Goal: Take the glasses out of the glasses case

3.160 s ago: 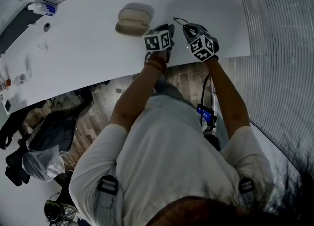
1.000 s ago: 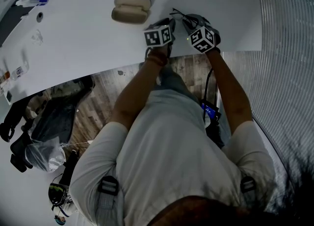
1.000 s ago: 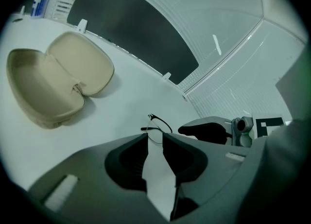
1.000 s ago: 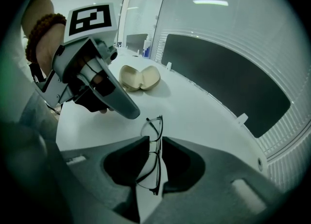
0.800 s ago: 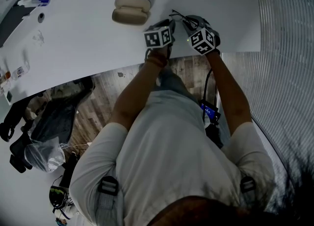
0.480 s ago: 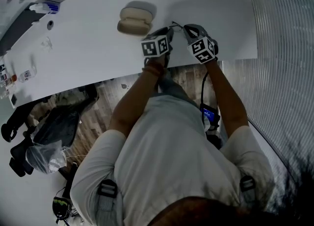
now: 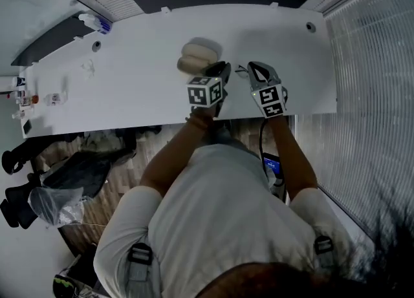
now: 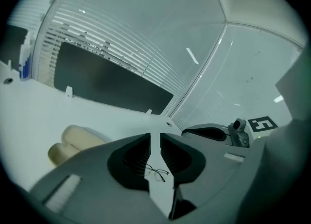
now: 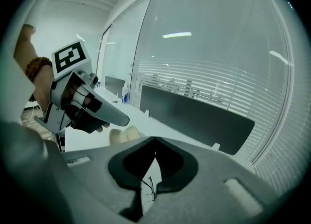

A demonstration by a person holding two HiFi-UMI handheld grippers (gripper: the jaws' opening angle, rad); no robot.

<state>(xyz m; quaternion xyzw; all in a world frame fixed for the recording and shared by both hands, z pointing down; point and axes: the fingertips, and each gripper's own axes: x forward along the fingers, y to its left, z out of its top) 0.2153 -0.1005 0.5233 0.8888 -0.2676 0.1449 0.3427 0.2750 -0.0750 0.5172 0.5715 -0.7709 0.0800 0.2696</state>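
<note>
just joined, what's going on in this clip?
A person holds a gripper in each hand above the white table. The glasses are already out and lie on the table, apart from the open beige case. The left gripper is empty; its jaws are apart but have just been closing. The right gripper is shut on nothing. Neither touches the glasses.
</note>
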